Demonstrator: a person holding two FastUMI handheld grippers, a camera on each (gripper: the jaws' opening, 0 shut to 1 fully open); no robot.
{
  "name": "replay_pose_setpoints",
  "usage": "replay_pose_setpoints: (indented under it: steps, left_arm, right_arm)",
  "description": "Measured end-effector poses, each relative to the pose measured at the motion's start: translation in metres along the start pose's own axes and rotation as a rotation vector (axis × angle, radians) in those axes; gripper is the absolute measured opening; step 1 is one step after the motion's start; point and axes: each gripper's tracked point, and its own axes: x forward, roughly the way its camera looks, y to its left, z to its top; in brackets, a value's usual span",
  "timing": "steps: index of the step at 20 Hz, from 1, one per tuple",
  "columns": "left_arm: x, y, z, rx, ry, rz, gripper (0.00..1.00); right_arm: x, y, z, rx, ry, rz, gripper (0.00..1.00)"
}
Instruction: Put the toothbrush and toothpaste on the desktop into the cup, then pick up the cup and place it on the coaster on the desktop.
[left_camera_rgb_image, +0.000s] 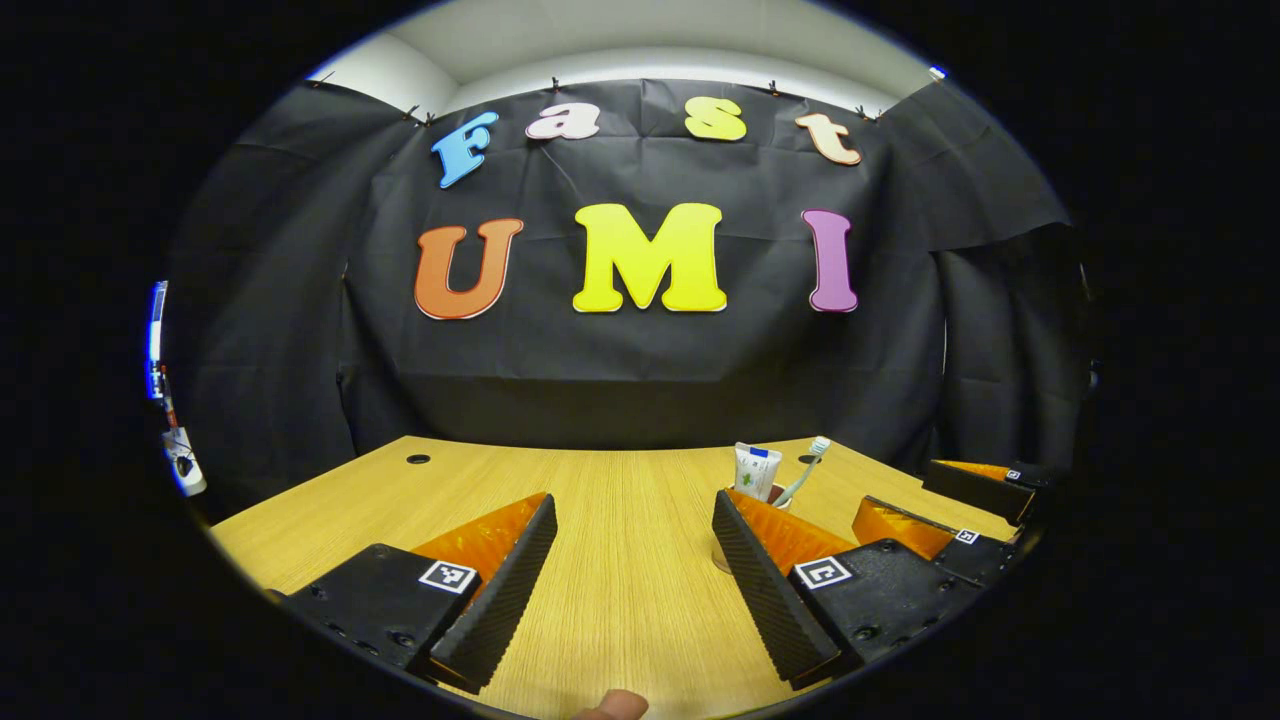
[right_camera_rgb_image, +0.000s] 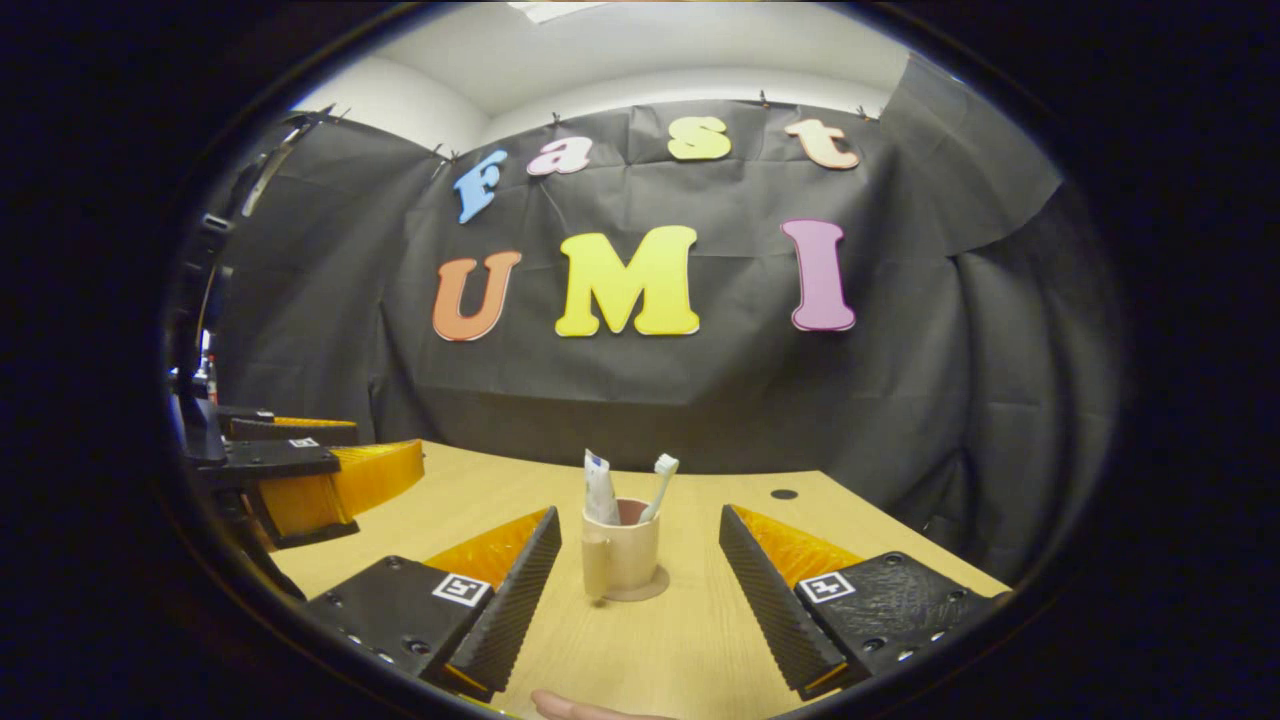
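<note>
Dead center of the right gripper view, the cup (right_camera_rgb_image: 620, 553) with toothbrush (right_camera_rgb_image: 660, 486) and toothpaste (right_camera_rgb_image: 599, 487) sits on the coaster (right_camera_rgb_image: 650, 588), and my right gripper (right_camera_rgb_image: 640, 610) and left gripper (left_camera_rgb_image: 633, 590) are both spread wide holding nothing, so a careless swing could tip it.

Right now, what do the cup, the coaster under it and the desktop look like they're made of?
Cup: matte beige, opaque, with a handle; probably ceramic or plastic, I cannot tell which. Coaster: a thin brownish disc with a dull surface, possibly cork or wood. Desktop: light wood grain with a smooth, even sheen, likely laminate rather than solid wood.

Cup (left_camera_rgb_image: 722, 552) mostly behind fingers (left_camera_rgb_image: 765, 580)
</note>
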Motion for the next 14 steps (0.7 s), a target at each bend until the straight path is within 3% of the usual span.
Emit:
replay_pose_setpoints:
  steps: [14]
  left_arm:
    - [-0.005,-0.009,-0.021,0.052,0.021,0.006,0.99]
  right_arm:
    - [-0.003,0.007,0.0,-0.029,-0.02,0.018,0.96]
